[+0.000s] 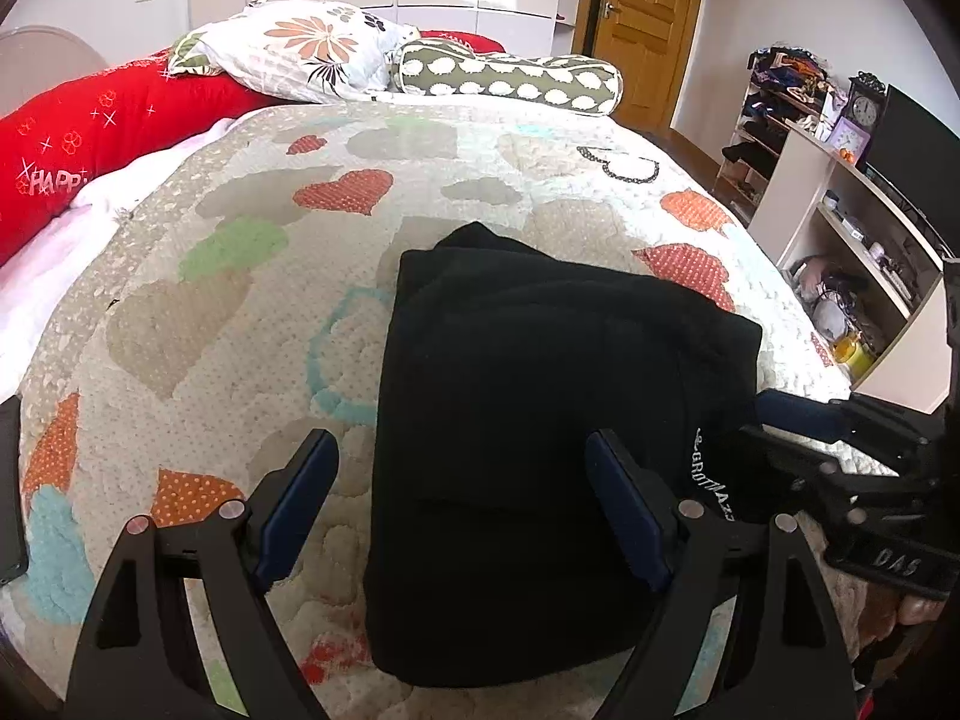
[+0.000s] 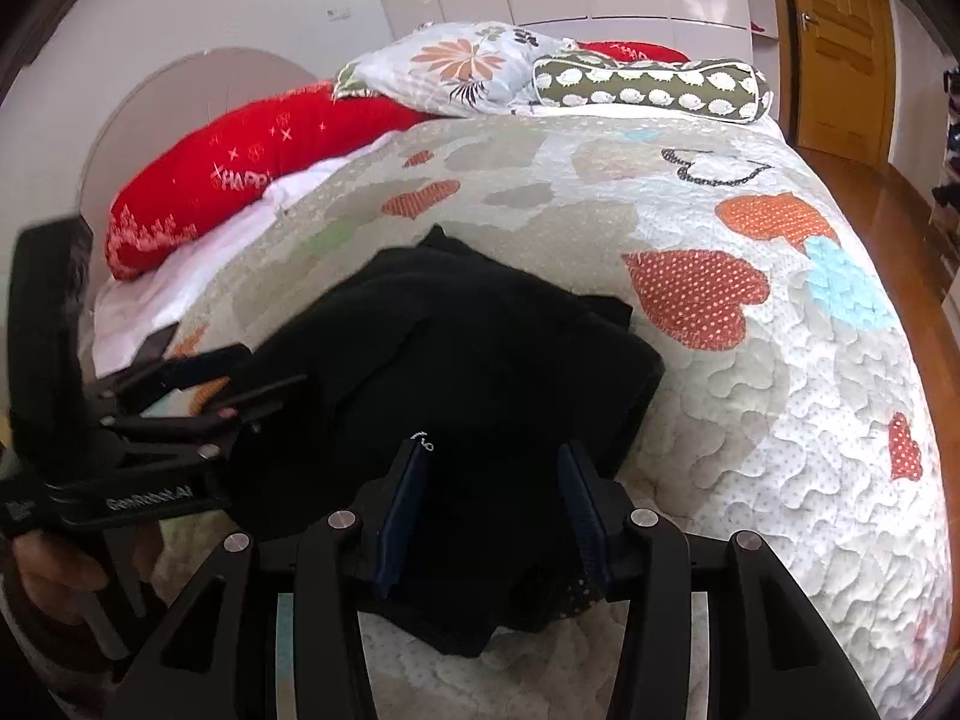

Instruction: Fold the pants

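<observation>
Black pants (image 1: 540, 420) lie folded in a compact rectangle on the heart-patterned quilt (image 1: 240, 276). My left gripper (image 1: 462, 450) is open and empty, its jaws straddling the pile's left edge near the front. My right gripper (image 2: 495, 462) is open over the near right part of the pants (image 2: 480, 360), holding nothing. The right gripper also shows at the right edge of the left wrist view (image 1: 792, 414). The left gripper shows at the left of the right wrist view (image 2: 240, 384).
Pillows lie at the head of the bed: a red one (image 1: 90, 138), a floral one (image 1: 300, 48) and a green patterned bolster (image 1: 510, 78). A shelf unit (image 1: 840, 228) with clutter stands to the right. A wooden door (image 1: 648, 18) is behind the bed.
</observation>
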Tool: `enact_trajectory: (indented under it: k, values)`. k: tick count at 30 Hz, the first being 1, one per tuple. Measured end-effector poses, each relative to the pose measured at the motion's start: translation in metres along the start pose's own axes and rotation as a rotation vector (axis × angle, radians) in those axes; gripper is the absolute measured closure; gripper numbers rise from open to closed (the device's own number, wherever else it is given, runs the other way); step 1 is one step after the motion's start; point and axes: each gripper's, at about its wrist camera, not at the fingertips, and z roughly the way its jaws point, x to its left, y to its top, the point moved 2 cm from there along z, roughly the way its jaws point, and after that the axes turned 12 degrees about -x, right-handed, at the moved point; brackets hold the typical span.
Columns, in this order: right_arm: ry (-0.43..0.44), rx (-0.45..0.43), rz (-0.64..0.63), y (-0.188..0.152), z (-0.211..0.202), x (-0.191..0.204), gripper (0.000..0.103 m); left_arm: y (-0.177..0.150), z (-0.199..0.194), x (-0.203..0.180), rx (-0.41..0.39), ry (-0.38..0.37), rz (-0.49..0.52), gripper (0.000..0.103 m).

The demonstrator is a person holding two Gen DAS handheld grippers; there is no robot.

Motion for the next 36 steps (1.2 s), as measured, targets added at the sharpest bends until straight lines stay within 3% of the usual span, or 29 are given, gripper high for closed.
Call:
enact_trajectory:
  k: [12,36]
  values:
    - [0.021,-0.065,0.012,0.015,-0.021,0.011,0.043,0.01,-0.015,-0.003,-0.046,0.013,0.006,0.018]
    - [0.039,-0.077,0.003,0.01,-0.031,0.027,0.033,0.012,-0.04,-0.005,-0.092,0.06,0.005,0.018]
